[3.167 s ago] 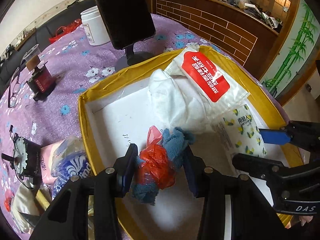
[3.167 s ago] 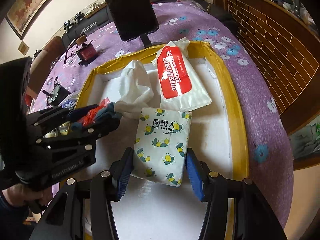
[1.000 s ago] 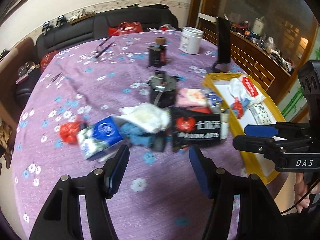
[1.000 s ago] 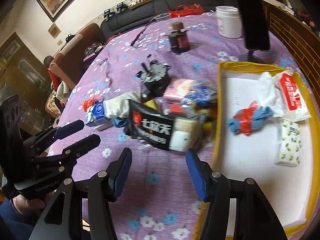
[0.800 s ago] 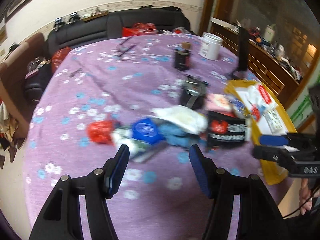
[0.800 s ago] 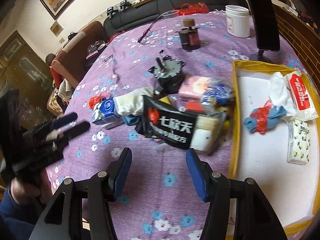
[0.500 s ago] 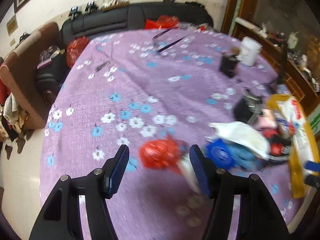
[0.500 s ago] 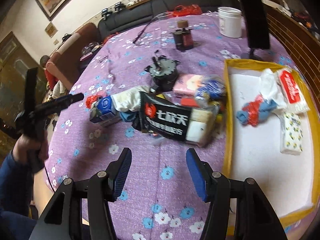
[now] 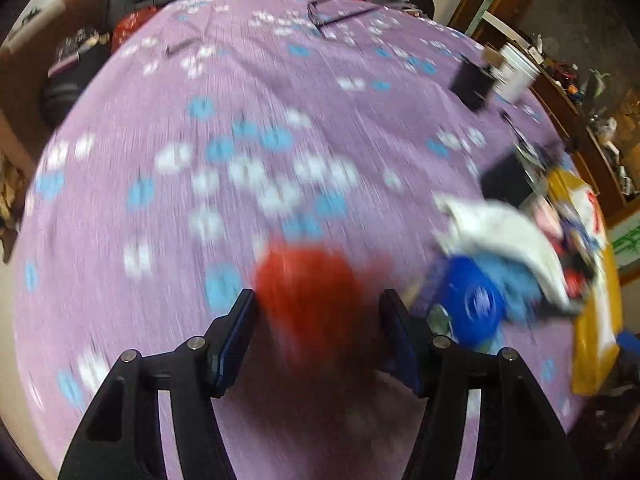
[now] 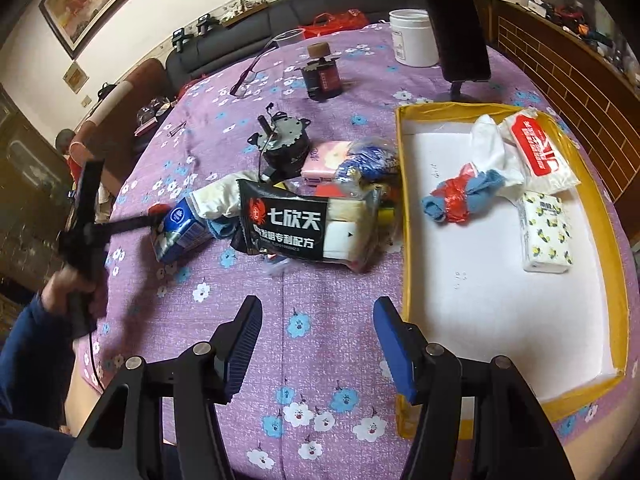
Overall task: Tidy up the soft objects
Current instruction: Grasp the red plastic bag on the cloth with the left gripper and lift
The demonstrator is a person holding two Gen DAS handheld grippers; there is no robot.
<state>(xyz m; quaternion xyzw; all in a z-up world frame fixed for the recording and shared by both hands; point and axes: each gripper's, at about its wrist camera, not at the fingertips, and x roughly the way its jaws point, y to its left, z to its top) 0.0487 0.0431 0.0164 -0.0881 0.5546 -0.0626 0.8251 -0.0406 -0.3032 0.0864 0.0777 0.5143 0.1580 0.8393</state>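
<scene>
The left gripper (image 9: 318,312) has its jaws spread wide, with a blurred red soft bundle (image 9: 308,296) lying on the purple flowered table (image 9: 248,128) between them; contact cannot be told. To the right of those jaws lie a blue carton (image 9: 474,304) and a white cloth (image 9: 508,236). The right gripper (image 10: 318,334) hangs with open, empty jaws; beyond them lies a black snack packet (image 10: 286,226), and to their right a yellow-rimmed white tray (image 10: 404,216) holds a blue-and-red cloth bundle (image 10: 456,198).
</scene>
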